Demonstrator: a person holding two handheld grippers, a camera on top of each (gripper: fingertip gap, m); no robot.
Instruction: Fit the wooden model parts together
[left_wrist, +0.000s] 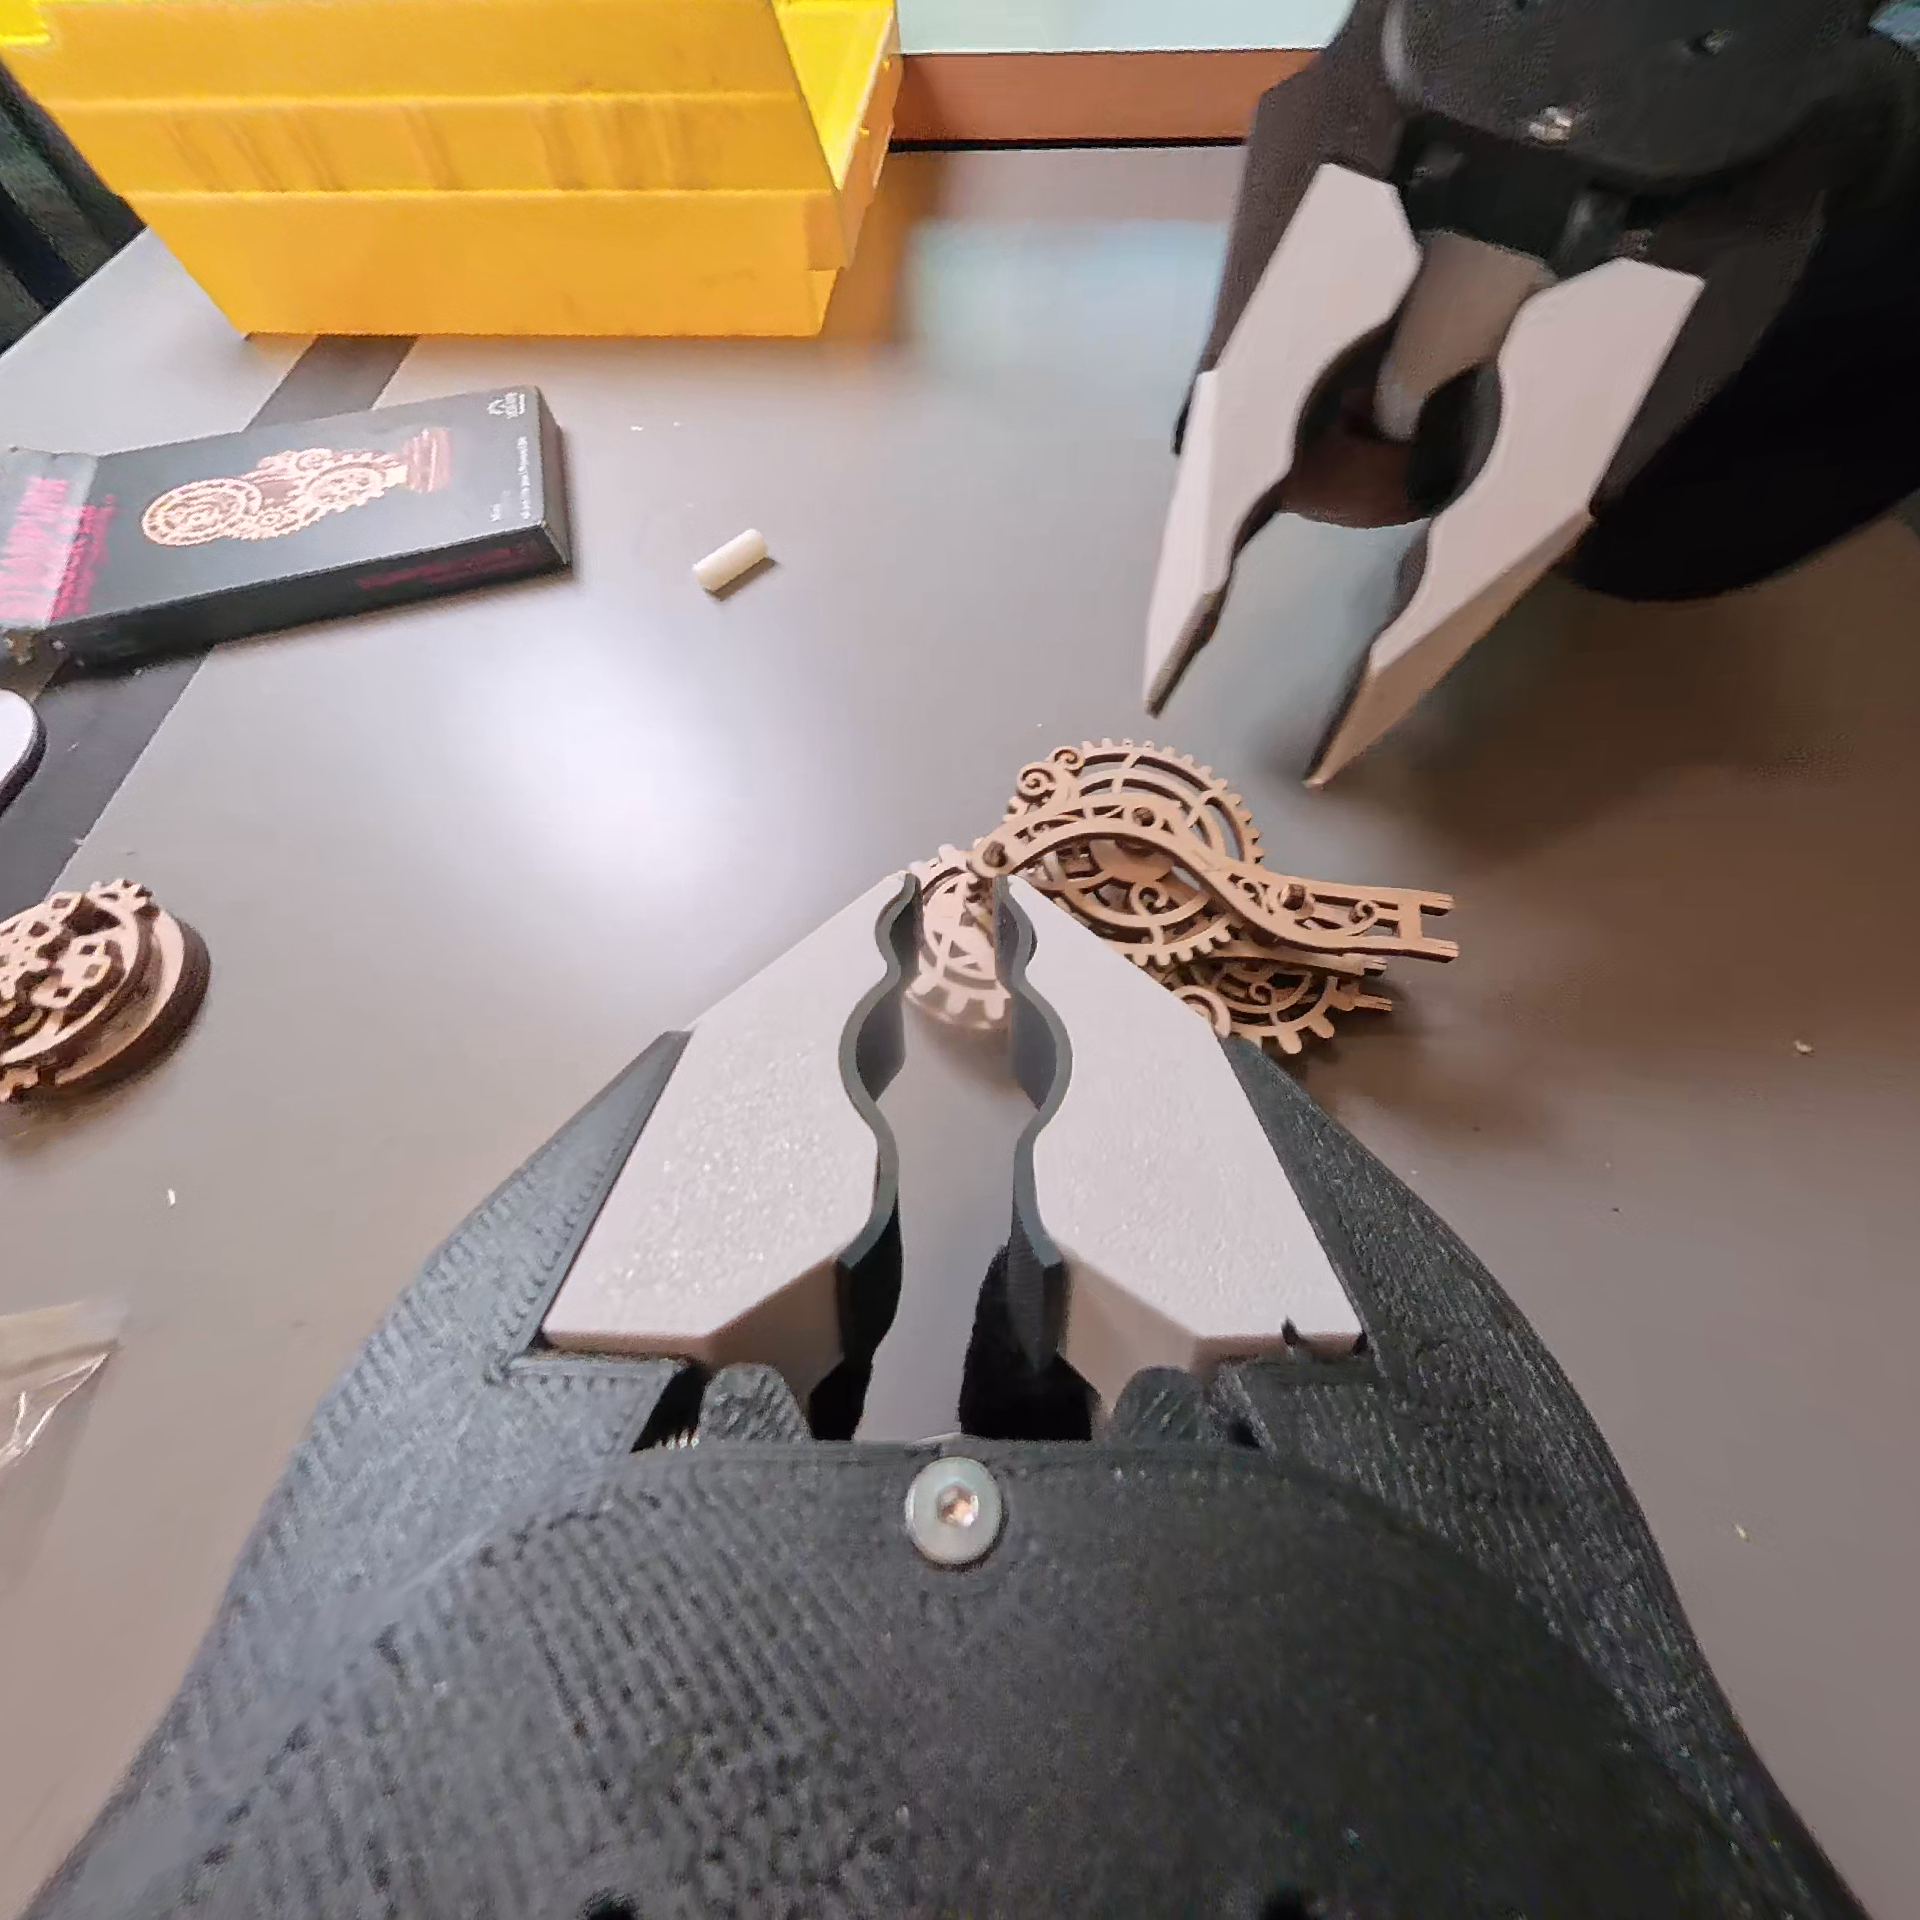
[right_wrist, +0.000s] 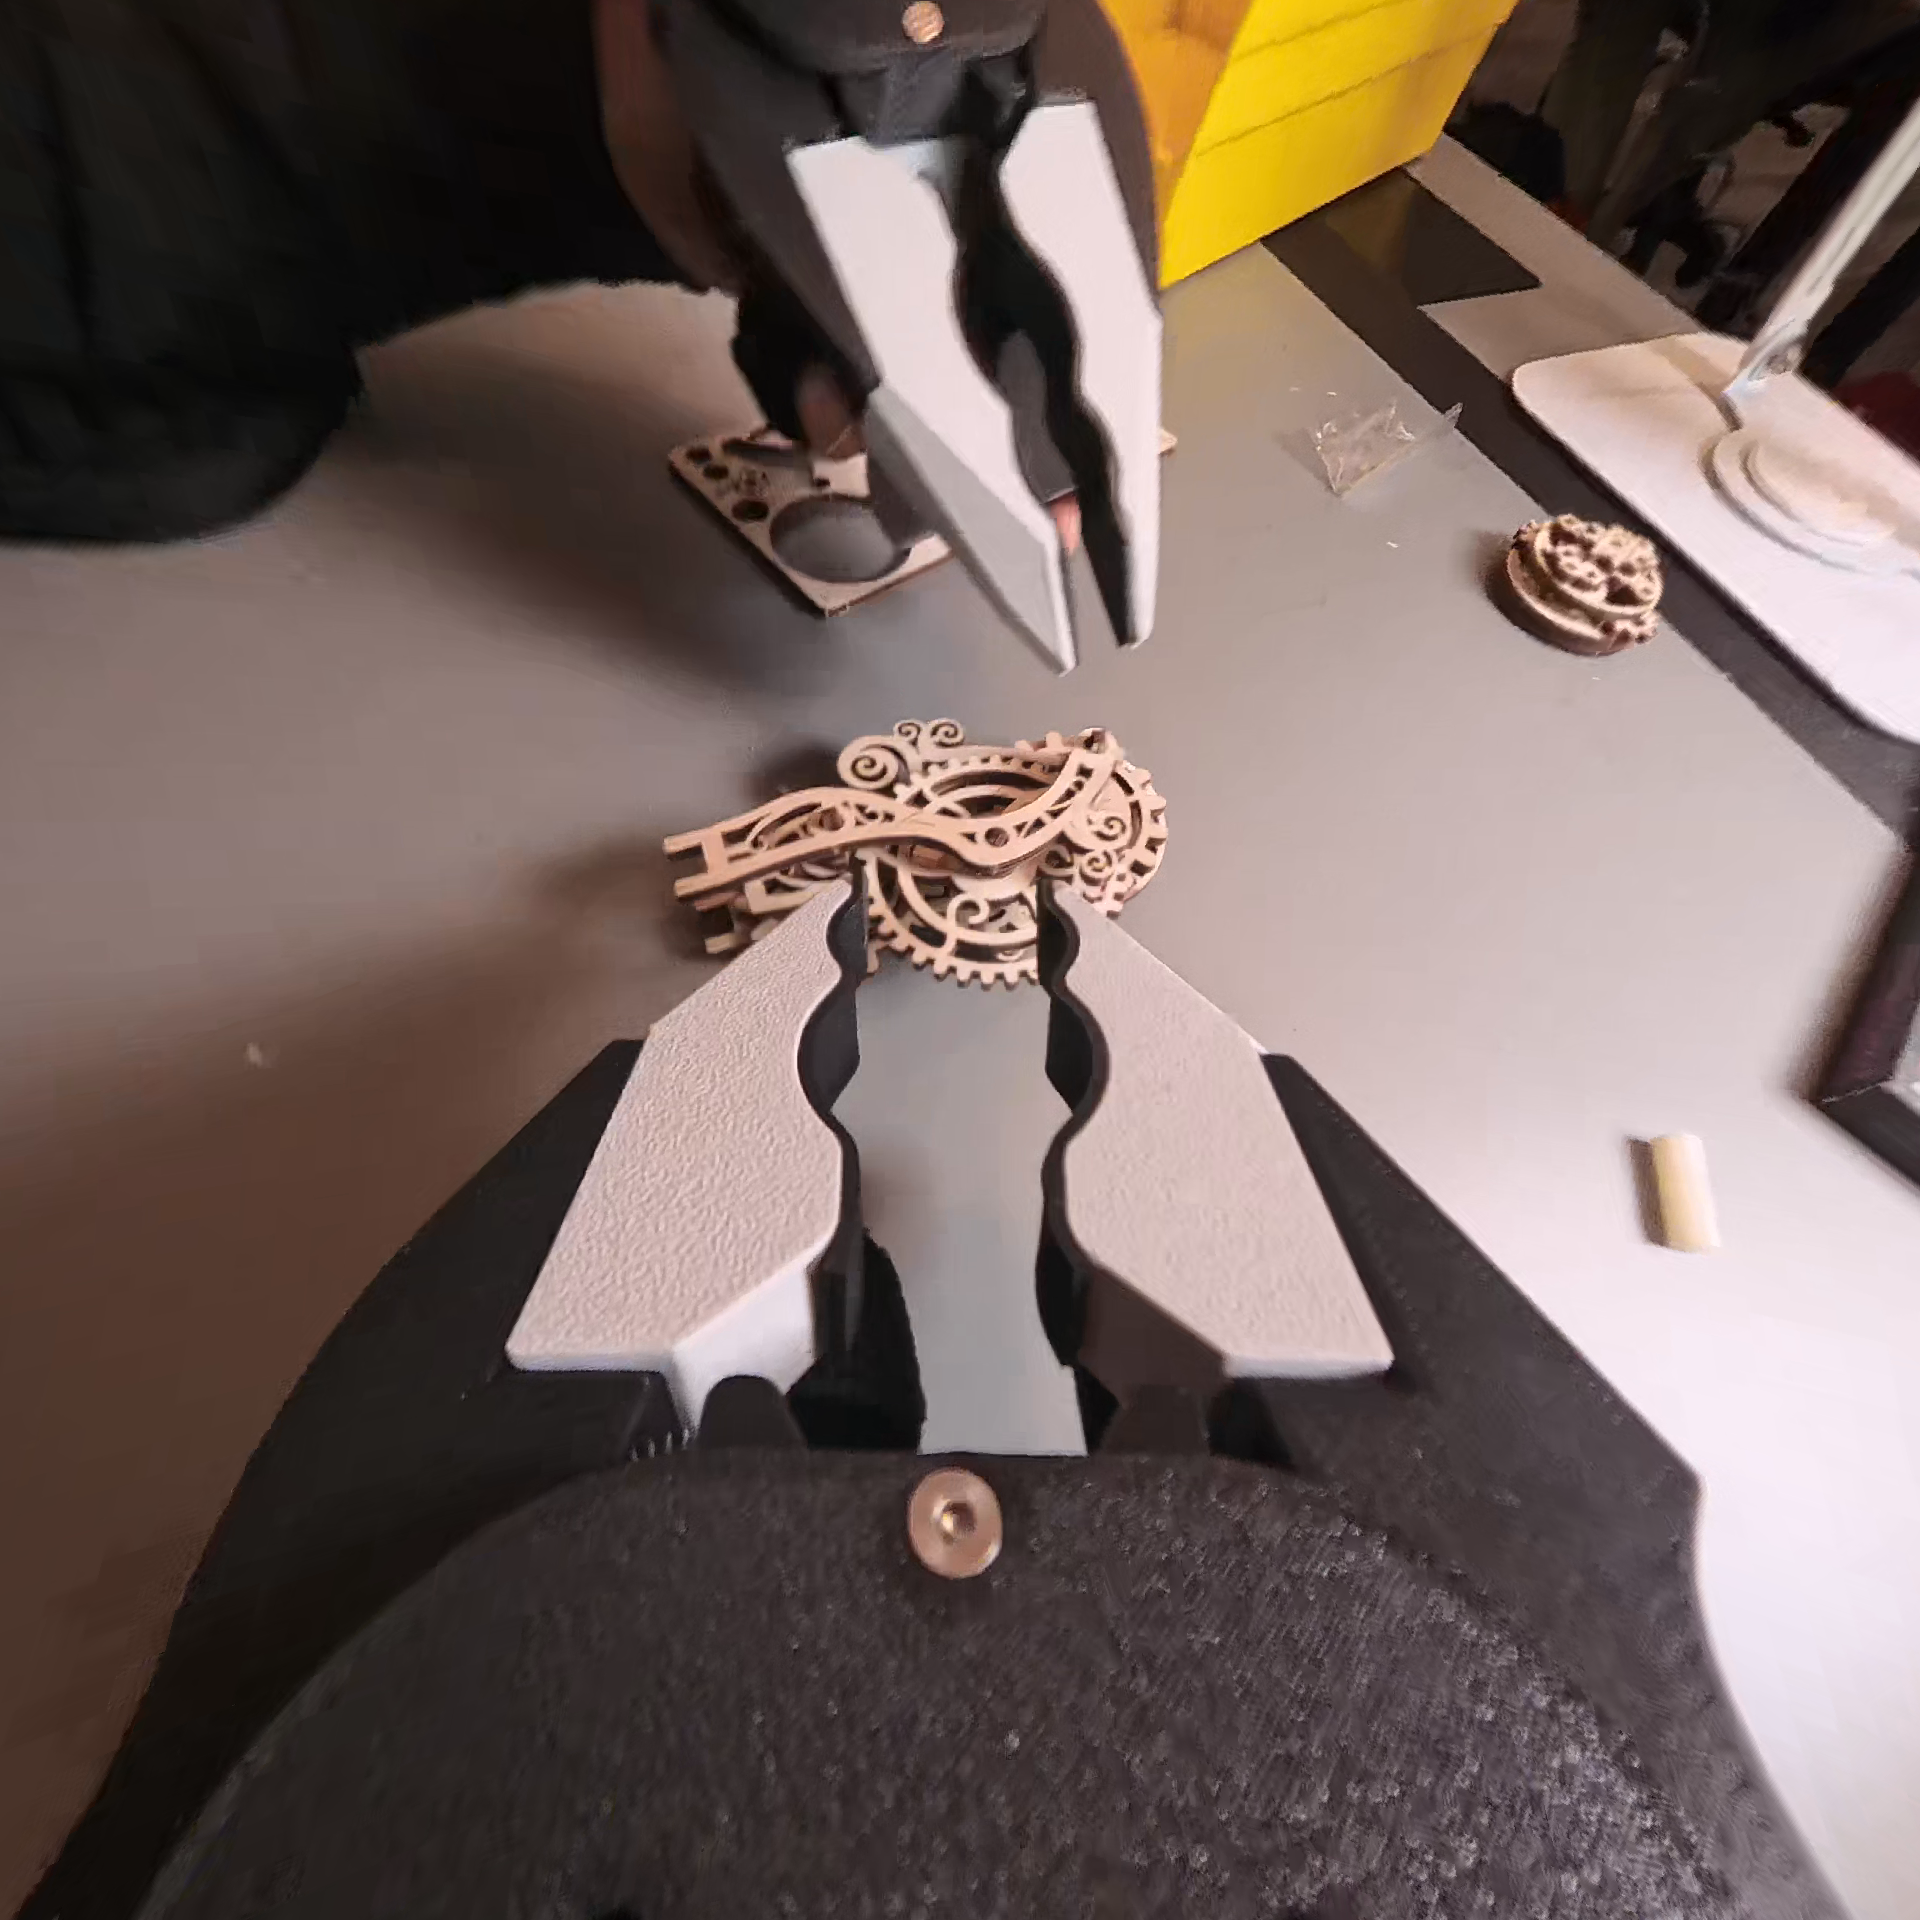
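A wooden model of fretwork gears and curved arms (left_wrist: 1195, 894) lies flat on the grey table (left_wrist: 582, 790). It also shows in the right wrist view (right_wrist: 935, 842). My left gripper (left_wrist: 956, 899) is open with a narrow gap and holds nothing. In the right wrist view it (right_wrist: 1096, 649) hangs above the table just beyond the model. My right gripper (right_wrist: 951, 909) is open wider and empty. In the left wrist view it (left_wrist: 1231, 743) hovers above the table, up and to the right of the model, touching nothing.
Yellow bins (left_wrist: 468, 208) stand at the back. A black box (left_wrist: 291, 520), a small white peg (left_wrist: 730, 561), a round wooden gear block (left_wrist: 83, 987) and a clear bag (left_wrist: 42, 1371) lie left. A cut-out wooden sheet (right_wrist: 810, 520) lies behind the left gripper. The tips of one gripper are about 7 centimetres away from the tips of the other. The small white peg (left_wrist: 730, 561) is about 20 centimetres from both grippers' fingertips. It is also in sight in the right wrist view (right_wrist: 1684, 1197).
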